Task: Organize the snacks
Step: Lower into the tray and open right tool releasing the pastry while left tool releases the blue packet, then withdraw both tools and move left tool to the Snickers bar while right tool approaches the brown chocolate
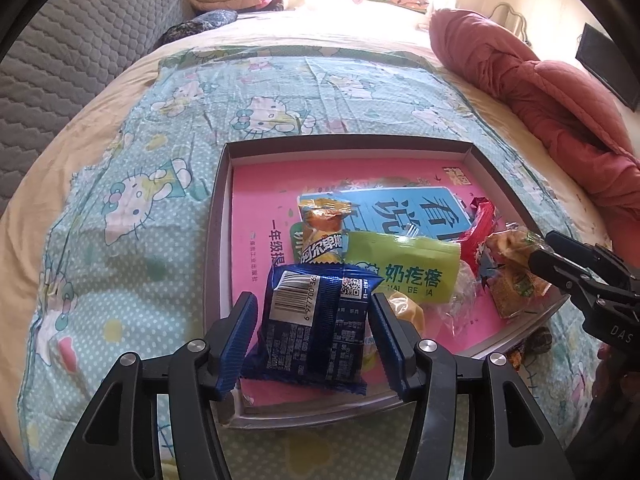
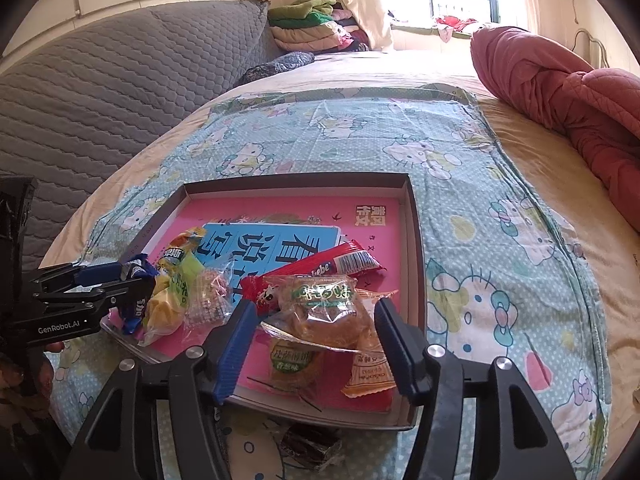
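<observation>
Left claw (image 1: 314,344) straddles blue packet (image 1: 316,320) over tray (image 1: 218,216)

Black gripper (image 1: 312,344), ribbed blue fingers (image 1: 239,340)

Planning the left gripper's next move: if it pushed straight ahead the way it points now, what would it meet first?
Most likely the dark blue snack packet, already lying between the open jaws of the left gripper inside the shallow box. Beyond it sits the orange candy wrapper; the depth between them is unclear.
</observation>
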